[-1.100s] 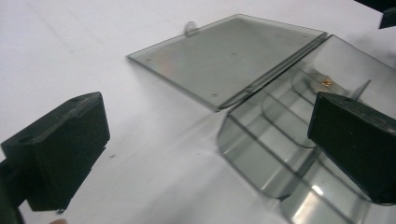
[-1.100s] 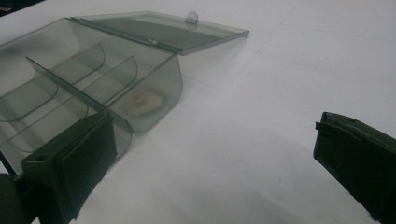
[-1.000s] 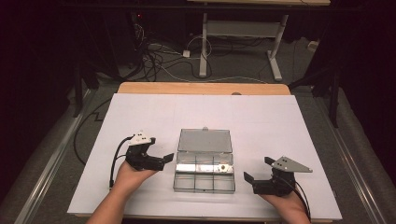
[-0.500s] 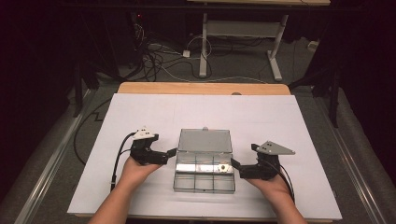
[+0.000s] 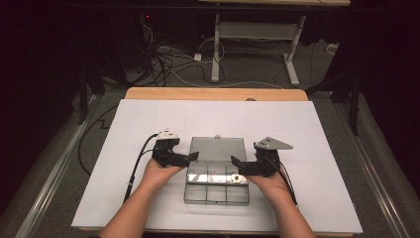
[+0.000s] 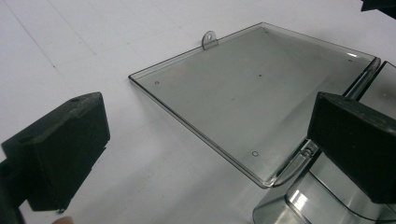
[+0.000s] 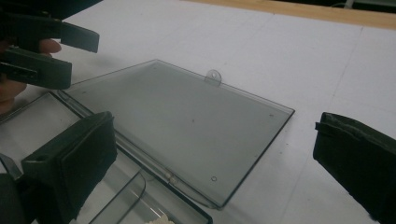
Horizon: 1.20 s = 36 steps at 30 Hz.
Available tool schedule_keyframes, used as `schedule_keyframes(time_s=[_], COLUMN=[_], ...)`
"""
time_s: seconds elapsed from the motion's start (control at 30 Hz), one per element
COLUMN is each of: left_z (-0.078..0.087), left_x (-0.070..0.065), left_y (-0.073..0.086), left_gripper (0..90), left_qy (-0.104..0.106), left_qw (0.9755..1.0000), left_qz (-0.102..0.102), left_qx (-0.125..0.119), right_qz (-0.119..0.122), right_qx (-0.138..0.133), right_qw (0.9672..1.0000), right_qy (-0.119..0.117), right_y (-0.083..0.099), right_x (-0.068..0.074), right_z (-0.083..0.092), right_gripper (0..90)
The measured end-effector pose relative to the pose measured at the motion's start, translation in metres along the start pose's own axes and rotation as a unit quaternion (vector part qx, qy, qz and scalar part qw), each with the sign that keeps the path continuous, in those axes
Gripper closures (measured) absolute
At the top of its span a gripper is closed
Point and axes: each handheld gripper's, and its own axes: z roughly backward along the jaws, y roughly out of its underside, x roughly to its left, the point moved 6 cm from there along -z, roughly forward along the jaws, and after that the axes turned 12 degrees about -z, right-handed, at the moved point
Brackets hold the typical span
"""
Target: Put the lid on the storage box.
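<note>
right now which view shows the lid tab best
The left gripper view: the tab is sharp on the lid's far edge, its hole clear. The right gripper view shows it paler; the high view shows a tiny bump.

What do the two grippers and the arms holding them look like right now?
Both grippers are black, each with two blocky black jaws faced with dark pads. The left gripper carries a small white part on top and trails a black cable over the table edge. The right gripper is topped by a grey three-cornered plate and also trails a black cable. The forearms are bare, no sleeves in view.
</note>
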Motion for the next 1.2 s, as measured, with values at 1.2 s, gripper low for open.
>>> schedule_keyframes(time_s=[1.2], left_z=[-0.009], left_x=[0.004], left_y=[0.008], left_gripper=[0.0], left_qy=[0.009], left_qw=[0.9997], left_qz=[0.015], left_qx=[0.02], right_qz=[-0.159], right_qx=[0.101], right_qw=[0.9818], right_qy=[-0.027], right_y=[0.014], right_x=[-0.027], right_z=[-0.034], right_gripper=[20.7])
